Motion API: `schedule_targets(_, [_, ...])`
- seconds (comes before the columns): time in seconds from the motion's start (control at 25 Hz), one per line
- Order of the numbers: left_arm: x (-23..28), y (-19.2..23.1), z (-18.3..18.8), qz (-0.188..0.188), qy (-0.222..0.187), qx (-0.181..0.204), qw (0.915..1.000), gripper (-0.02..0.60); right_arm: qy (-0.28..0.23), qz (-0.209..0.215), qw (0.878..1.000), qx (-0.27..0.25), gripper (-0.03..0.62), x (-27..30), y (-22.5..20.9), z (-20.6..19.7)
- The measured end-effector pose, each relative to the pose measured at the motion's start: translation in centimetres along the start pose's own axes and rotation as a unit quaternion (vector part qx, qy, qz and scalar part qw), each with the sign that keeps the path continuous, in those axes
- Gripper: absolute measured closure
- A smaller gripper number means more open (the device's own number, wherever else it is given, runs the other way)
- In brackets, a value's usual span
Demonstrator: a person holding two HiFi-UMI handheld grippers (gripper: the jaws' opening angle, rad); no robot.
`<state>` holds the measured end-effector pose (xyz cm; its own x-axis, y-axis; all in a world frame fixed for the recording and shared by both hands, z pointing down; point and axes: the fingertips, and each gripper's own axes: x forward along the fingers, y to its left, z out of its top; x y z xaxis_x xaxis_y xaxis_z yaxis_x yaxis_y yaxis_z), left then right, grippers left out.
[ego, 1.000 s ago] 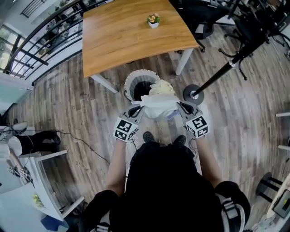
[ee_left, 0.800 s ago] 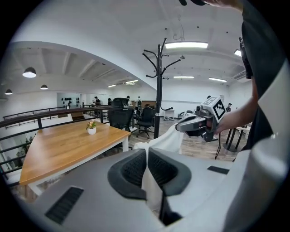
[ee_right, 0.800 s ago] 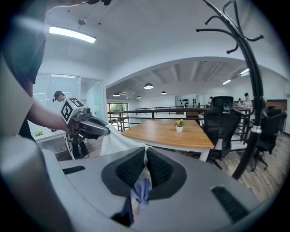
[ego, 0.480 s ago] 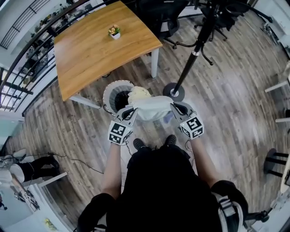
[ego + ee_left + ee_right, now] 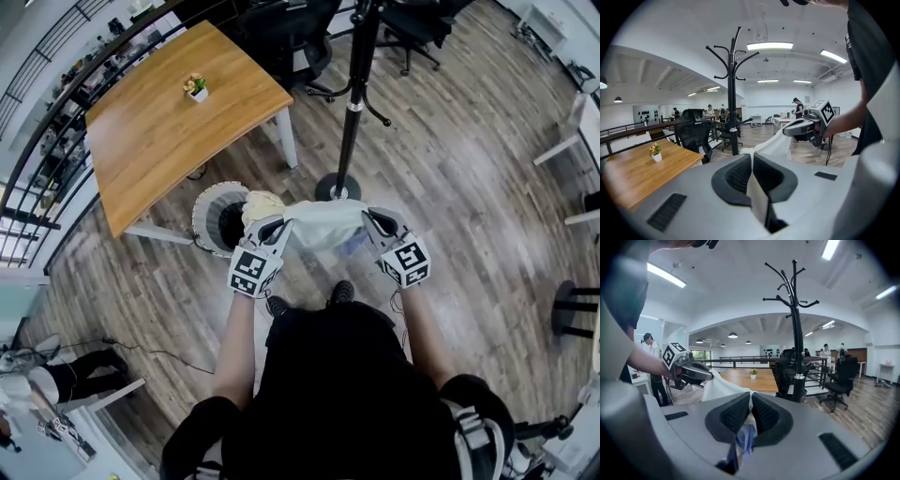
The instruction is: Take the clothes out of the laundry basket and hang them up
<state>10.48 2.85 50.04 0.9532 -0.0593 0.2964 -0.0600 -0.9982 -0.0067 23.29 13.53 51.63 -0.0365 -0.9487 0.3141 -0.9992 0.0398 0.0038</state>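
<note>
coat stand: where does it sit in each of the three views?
Head view: coat stand top centre, base beyond the white garment.
Left gripper view: coat stand left of centre.
Right gripper view: coat stand right of centre.
Shared landmark: flower pot on the wooden table.

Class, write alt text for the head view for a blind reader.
Seen from above, a person holds a pale garment stretched between the left claw and right claw. A coat stand, laundry basket and wooden table stand ahead.
</note>
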Motion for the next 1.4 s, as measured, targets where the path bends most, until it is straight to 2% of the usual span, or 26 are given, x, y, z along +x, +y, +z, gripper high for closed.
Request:
schedule_targets(0.52, [8.1, -5.1, 6.9, -0.051, -0.032, 0.036, 0.9975, 0.554, -0.046, -0.075, 0.996, 0.002, 0.574, -7.1, -8.8, 2.4])
schedule_targets(0.68, [9.7, -6.2, 9.6, -0.054, -0.051, 0.053, 0.9959, 0.554, -0.064, -0.09, 0.994, -0.005, 0.574, -8.7, -11.1, 3.5])
schedule_targets(0.88, [10.3, -6.4, 13.8, -0.037, -0.087, 0.066, 0.9933, 0.554, -0.097, -0.093, 0.991, -0.027, 0.574, -9.8, -13.4, 6.4])
schedule_targets(1.12, [10.4, -5.2, 17.2, -0.037, -0.116, 0.083, 0.9891, 0.554, -0.128, -0.111, 0.984, -0.046, 0.576, -8.9, -15.7, 10.0])
schedule_targets(1.4, [12.4, -2.7, 19.2, -0.046, -0.133, 0.092, 0.9859, 0.554, -0.144, -0.124, 0.98, -0.05, 0.579, -7.0, -18.1, 12.6])
